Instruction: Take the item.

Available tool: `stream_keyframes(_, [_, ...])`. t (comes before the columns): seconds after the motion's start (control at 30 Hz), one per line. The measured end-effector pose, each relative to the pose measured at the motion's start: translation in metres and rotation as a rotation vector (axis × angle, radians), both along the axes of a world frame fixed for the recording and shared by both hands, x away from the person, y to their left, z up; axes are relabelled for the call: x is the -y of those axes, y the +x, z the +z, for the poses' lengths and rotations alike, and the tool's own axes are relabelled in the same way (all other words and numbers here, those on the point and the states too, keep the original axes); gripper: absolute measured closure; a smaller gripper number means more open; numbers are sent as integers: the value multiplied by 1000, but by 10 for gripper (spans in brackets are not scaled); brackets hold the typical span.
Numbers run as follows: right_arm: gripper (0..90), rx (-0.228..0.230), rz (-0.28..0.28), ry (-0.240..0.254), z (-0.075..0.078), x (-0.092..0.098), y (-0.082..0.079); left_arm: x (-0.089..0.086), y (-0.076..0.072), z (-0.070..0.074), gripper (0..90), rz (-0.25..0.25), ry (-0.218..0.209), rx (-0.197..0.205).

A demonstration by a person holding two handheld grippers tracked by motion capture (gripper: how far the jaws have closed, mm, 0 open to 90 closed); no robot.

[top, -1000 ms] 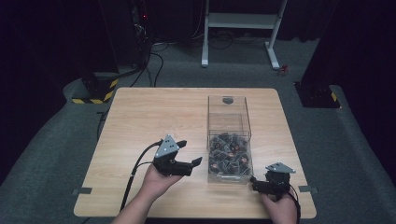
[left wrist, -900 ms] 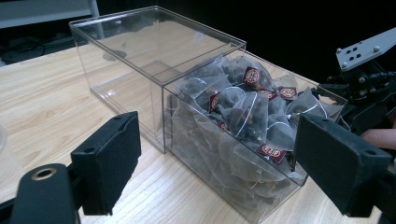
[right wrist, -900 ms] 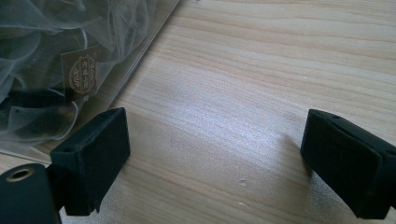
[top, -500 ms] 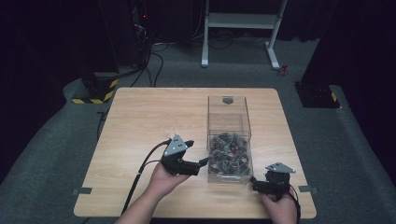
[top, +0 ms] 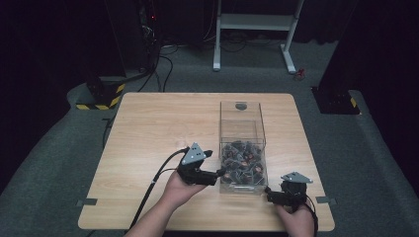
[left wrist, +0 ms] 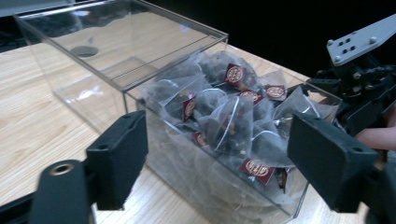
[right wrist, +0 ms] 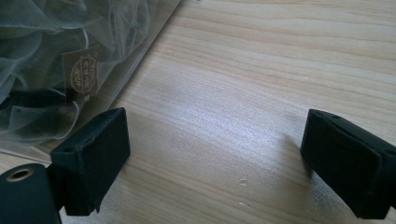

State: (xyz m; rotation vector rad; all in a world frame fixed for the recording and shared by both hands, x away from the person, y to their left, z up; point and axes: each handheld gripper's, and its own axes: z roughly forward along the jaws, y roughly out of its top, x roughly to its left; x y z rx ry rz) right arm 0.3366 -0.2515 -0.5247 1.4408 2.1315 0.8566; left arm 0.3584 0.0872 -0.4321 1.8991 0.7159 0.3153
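The left tongs (top: 213,165) hang wide open and empty at the near left side of the clear box (left wrist: 116,70), whose near end is heaped with tea bags (left wrist: 224,116) on the desk (top: 158,128). The right tongs (top: 269,192), also open and empty, rest low by its near right corner. To pick 1 bag cleanly, aim for a top one (by its tag or peak).

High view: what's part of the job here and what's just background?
In play: clear box, tea bags inside it, left hand-held gripper at its near end, right hand-held gripper beside it.
Background: white stand, floor cables, striped base.
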Motion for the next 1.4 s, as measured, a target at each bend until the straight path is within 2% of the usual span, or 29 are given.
stream_keyframes(0.27, [79,0,0,0,0,0,0,8,5,-2,272,-12,2,-7])
stream_keyframes(0.8, [79,0,2,0,0,0,0,20,13,-10,541,-14,23,4])
stream_keyframes(1.07, [79,0,2,0,0,0,0,25,13,-12,626,-20,18,5])
stream_keyframes(1.27, [79,0,2,0,0,0,0,30,15,-16,691,-30,46,-6])
stream_keyframes(1.4, [79,0,2,0,0,0,0,32,15,-18,782,-28,56,-6])
